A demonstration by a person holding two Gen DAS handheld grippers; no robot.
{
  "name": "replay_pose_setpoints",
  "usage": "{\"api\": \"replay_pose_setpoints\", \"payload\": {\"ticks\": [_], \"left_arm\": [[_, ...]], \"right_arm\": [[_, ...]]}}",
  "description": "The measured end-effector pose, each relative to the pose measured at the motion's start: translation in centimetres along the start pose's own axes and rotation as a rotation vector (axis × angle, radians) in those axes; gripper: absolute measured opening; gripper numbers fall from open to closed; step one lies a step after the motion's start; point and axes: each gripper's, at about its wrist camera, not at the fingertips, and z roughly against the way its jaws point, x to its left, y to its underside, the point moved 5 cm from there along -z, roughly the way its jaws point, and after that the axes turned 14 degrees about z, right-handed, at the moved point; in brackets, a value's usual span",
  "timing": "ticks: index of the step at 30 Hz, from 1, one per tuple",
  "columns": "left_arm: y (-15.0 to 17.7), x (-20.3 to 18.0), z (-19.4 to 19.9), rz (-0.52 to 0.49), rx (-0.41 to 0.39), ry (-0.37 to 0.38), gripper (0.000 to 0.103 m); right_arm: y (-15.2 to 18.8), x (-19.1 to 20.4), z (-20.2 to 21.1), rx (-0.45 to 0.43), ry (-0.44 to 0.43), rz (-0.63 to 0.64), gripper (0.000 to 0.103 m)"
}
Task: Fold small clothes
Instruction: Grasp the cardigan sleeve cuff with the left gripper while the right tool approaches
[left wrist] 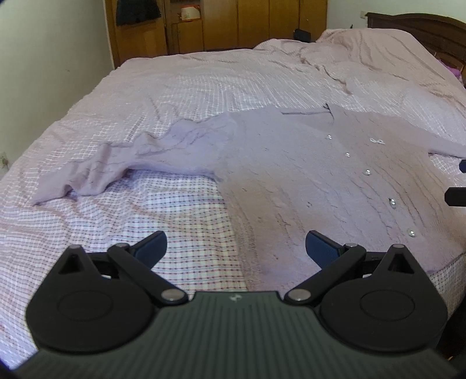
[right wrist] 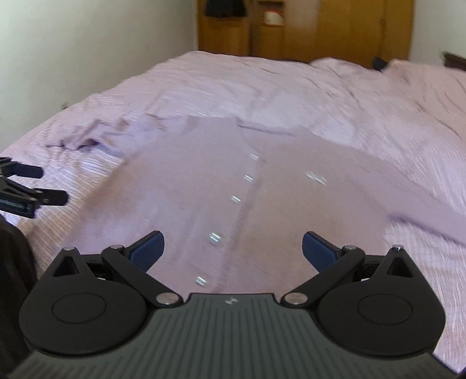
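Observation:
A small lilac knitted cardigan (left wrist: 305,175) lies flat, front up, on the bed, with a row of shiny buttons (left wrist: 367,172) down its middle. Its left sleeve (left wrist: 131,157) stretches out crumpled to the left. My left gripper (left wrist: 236,247) is open and empty, just above the cardigan's lower left hem. My right gripper (right wrist: 233,247) is open and empty above the cardigan's (right wrist: 227,180) lower middle, over the button row (right wrist: 236,199). The right wrist view is motion-blurred. The left gripper's fingers (right wrist: 43,198) show at that view's left edge.
The bed carries a pink checked sheet (left wrist: 145,96), rumpled toward the pillow end (left wrist: 378,52) at the far right. A wooden wardrobe (left wrist: 221,26) stands behind the bed, a white wall (left wrist: 52,52) to the left, a dark headboard (left wrist: 422,29) at the far right.

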Motion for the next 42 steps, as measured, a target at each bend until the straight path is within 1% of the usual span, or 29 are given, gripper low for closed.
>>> {"api": "replay_pose_setpoints", "payload": {"ticks": [5, 8, 10, 12, 16, 20, 23, 25, 27, 30, 31, 33, 34, 36, 39, 40, 42], "left_arm": [[-0.5, 1.9, 0.2, 0.031, -0.018, -0.03, 0.103], [-0.7, 3.1, 0.3, 0.06, -0.009, -0.028, 0.103], [-0.9, 3.8, 0.2, 0.065, -0.014, -0.044, 0.103], [-1.0, 4.4, 0.2, 0.067, -0.023, -0.076, 0.103], [-1.5, 5.2, 0.4, 0.077, -0.039, -0.081, 0.103], [-2.8, 6.4, 0.3, 0.09, -0.072, -0.101, 0.103], [-3.9, 7.9, 0.0, 0.138, -0.093, -0.111, 0.103], [-4.6, 9.5, -0.4, 0.185, -0.129, -0.144, 0.103], [-5.2, 11.3, -1.0, 0.235, -0.171, -0.171, 0.103], [-5.7, 14.5, -2.6, 0.319, -0.195, -0.187, 0.103], [-5.8, 15.4, -3.0, 0.337, -0.208, -0.186, 0.103], [-5.6, 17.3, -3.6, 0.367, -0.27, -0.172, 0.103], [-5.6, 18.1, -4.0, 0.374, -0.273, -0.156, 0.103], [-5.6, 19.6, -4.8, 0.421, -0.244, -0.13, 0.103], [-6.1, 21.9, -6.0, 0.528, -0.266, -0.055, 0.103], [-6.5, 22.7, -6.7, 0.554, -0.258, -0.029, 0.103], [-6.6, 23.7, -8.2, 0.59, -0.201, 0.008, 0.103]], "right_arm": [[-3.5, 3.8, -1.1, -0.008, -0.031, 0.089, 0.103], [-5.3, 5.5, -1.9, -0.015, -0.047, 0.113, 0.103], [-6.3, 6.4, -2.4, -0.022, -0.055, 0.126, 0.103], [-7.0, 7.4, -2.9, -0.027, -0.06, 0.14, 0.103], [-8.4, 9.4, -4.3, -0.03, -0.079, 0.165, 0.103], [-9.8, 12.0, -5.7, -0.023, -0.105, 0.213, 0.103], [-11.0, 13.9, -6.4, -0.031, -0.12, 0.242, 0.103], [-11.9, 15.0, -7.0, -0.041, -0.133, 0.247, 0.103], [-12.7, 16.0, -7.8, -0.051, -0.145, 0.237, 0.103], [-14.0, 17.3, -9.0, -0.076, -0.17, 0.2, 0.103], [-14.4, 17.7, -9.4, -0.088, -0.18, 0.185, 0.103], [-15.3, 18.6, -10.2, -0.101, -0.21, 0.149, 0.103], [-15.6, 19.1, -10.6, -0.096, -0.22, 0.136, 0.103], [-16.3, 20.1, -11.4, -0.1, -0.24, 0.123, 0.103], [-17.1, 21.5, -12.2, -0.115, -0.258, 0.105, 0.103], [-17.4, 21.8, -12.5, -0.12, -0.265, 0.101, 0.103], [-17.6, 22.6, -13.0, -0.125, -0.287, 0.091, 0.103]]}}
